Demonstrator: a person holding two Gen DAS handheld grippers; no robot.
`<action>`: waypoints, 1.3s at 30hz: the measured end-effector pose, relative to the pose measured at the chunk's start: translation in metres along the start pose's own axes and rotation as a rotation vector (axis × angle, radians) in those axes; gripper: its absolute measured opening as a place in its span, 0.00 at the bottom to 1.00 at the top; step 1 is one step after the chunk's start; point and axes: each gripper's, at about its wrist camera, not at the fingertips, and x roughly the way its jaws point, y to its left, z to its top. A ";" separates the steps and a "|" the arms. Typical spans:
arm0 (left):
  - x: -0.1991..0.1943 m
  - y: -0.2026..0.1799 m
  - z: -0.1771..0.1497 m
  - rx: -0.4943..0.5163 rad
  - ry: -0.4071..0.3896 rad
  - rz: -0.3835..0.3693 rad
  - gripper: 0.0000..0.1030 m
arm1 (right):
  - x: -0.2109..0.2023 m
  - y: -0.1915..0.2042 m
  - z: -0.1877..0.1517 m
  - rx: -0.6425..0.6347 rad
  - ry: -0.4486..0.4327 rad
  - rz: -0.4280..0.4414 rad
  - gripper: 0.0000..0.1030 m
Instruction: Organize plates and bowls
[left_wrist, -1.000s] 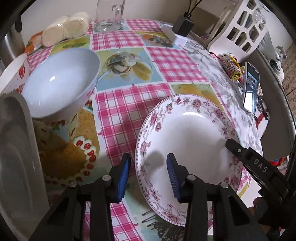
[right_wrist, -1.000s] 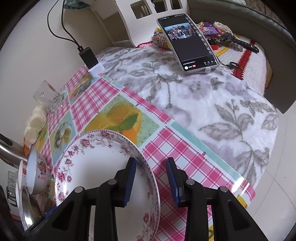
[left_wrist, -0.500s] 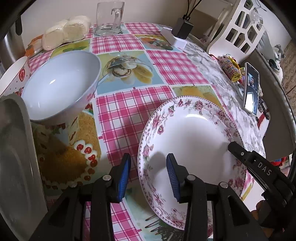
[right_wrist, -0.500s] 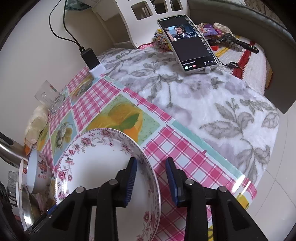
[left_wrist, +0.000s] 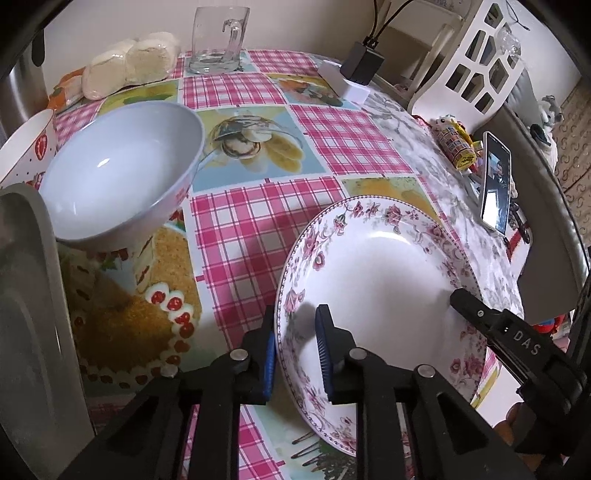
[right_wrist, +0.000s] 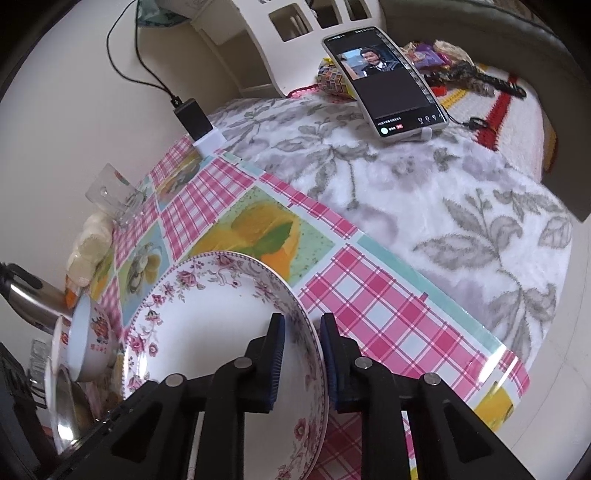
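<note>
A white deep plate with a pink flower rim (left_wrist: 384, 280) is held a little above the checked tablecloth. My left gripper (left_wrist: 295, 347) is shut on its near left rim. My right gripper (right_wrist: 301, 350) is shut on the opposite rim, and its black finger (left_wrist: 476, 314) shows at the plate's right edge in the left wrist view. The plate (right_wrist: 207, 317) tilts in the right wrist view. A pale blue bowl (left_wrist: 118, 173) stands to the left, seen from outside with a red flower print in the right wrist view (right_wrist: 88, 339).
A grey metal tray edge (left_wrist: 29, 317) lies at far left beside a strawberry mug (left_wrist: 26, 147). A glass mug (left_wrist: 218, 40), wrapped buns (left_wrist: 129, 62), a charger (left_wrist: 358, 70), a phone (right_wrist: 388, 81) and a white stand (left_wrist: 472, 62) sit further back.
Both grippers have closed further onto the plate's rim. The plate has risen slightly and tilted, and both views have drawn back a little.
</note>
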 end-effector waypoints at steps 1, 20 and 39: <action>0.000 0.000 0.000 -0.001 -0.002 0.002 0.20 | 0.000 -0.002 0.000 0.010 0.006 0.015 0.19; -0.035 -0.003 0.012 0.012 -0.103 -0.040 0.20 | -0.014 0.007 0.002 -0.043 -0.014 0.066 0.17; -0.095 0.007 0.020 0.021 -0.214 -0.112 0.20 | -0.068 0.033 0.009 -0.080 -0.170 0.145 0.17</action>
